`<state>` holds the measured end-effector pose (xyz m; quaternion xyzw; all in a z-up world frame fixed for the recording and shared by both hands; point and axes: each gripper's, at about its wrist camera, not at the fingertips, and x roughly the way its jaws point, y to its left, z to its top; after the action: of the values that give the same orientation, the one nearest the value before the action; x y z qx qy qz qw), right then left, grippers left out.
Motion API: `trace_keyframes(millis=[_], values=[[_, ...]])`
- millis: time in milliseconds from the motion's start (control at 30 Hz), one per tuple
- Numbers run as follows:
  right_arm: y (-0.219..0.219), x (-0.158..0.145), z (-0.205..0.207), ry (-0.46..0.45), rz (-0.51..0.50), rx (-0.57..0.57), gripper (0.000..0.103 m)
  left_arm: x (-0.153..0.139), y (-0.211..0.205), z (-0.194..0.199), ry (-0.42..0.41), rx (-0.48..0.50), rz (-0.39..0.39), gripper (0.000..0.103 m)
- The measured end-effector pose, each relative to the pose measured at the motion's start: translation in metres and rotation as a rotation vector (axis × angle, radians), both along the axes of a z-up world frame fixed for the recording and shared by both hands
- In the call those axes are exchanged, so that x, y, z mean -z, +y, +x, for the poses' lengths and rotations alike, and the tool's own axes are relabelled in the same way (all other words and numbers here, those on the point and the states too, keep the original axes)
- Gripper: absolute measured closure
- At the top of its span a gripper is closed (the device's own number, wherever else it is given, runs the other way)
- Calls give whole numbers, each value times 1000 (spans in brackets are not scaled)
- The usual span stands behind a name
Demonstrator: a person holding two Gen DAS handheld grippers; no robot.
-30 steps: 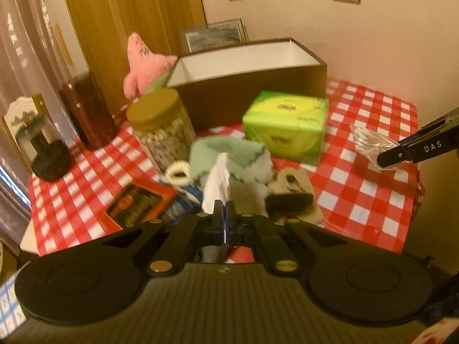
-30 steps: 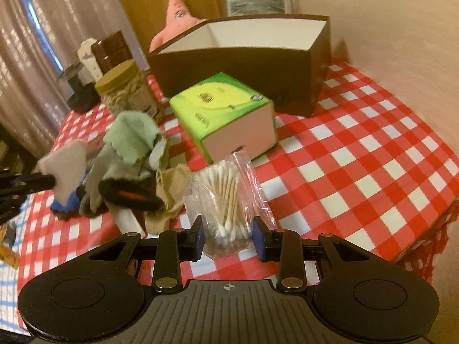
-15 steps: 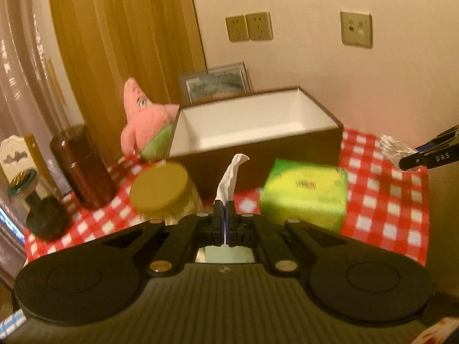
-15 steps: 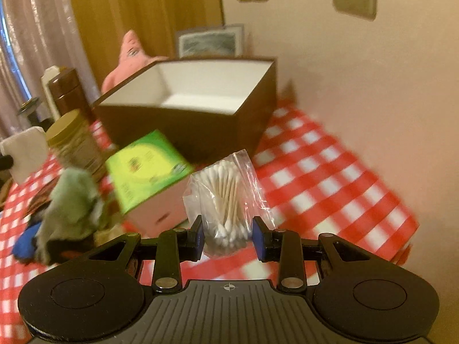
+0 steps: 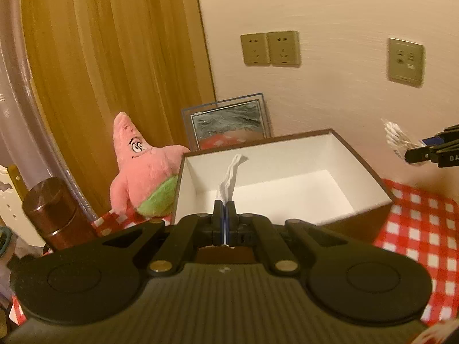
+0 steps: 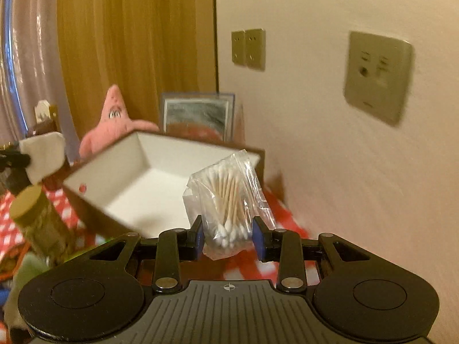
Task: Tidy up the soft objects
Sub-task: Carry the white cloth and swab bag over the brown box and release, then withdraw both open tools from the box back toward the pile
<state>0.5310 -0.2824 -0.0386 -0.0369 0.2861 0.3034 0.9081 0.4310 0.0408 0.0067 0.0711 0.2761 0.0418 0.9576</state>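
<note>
We carry one soft thing in each hand toward the brown box (image 5: 281,183), which stands open on the red checked tablecloth (image 5: 421,223) with its white inside bare. Our left gripper (image 5: 224,209) is pinched fully closed on a thin white cloth (image 5: 231,176), whose free end stands up in a twist in front of the box's opening; we judge so thin a piece needs that tight a nip so as not to slip out. Our right gripper (image 6: 228,236) is closed partway on a clear bag of cotton swabs (image 6: 229,197), its blue pads pressing the bag's sides near the bottom, so the bag stands upright between them. We hold both above the rim, likely so they can be let go straight into the box.

The left wrist view shows the whole box from the front, the pink starfish plush (image 5: 143,172) just beside its left wall, and the other gripper's tip with the swabs at the far right edge. It hides how broad the cloth is. The right wrist view shows that: the cloth hangs at the left edge as a wide pale flap, and below it a lidded jar (image 6: 37,223) and other soft things still lie on the table, blurred
</note>
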Motion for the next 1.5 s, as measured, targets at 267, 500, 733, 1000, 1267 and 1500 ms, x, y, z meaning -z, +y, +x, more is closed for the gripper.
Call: trace_keyframes(millis=[267, 500, 733, 1000, 1267, 1500], values=[[39, 7, 49, -5, 60, -126, 69, 15, 5, 65, 45, 2, -31, 100], [64, 26, 77, 40, 72, -199, 69, 38, -4, 105, 104, 32, -35, 100], [86, 37, 90, 74, 66, -228, 45, 50, -13, 127, 144, 34, -77, 80], [86, 32, 92, 76, 108, -185, 33, 49, -10, 119, 181, 17, -91, 63], [69, 20, 71, 89, 147, -160, 33, 30, 0, 83, 205, 7, -144, 60], [41, 5, 43, 97, 220, -112, 33, 7, 2, 39, 177, -13, -171, 55]])
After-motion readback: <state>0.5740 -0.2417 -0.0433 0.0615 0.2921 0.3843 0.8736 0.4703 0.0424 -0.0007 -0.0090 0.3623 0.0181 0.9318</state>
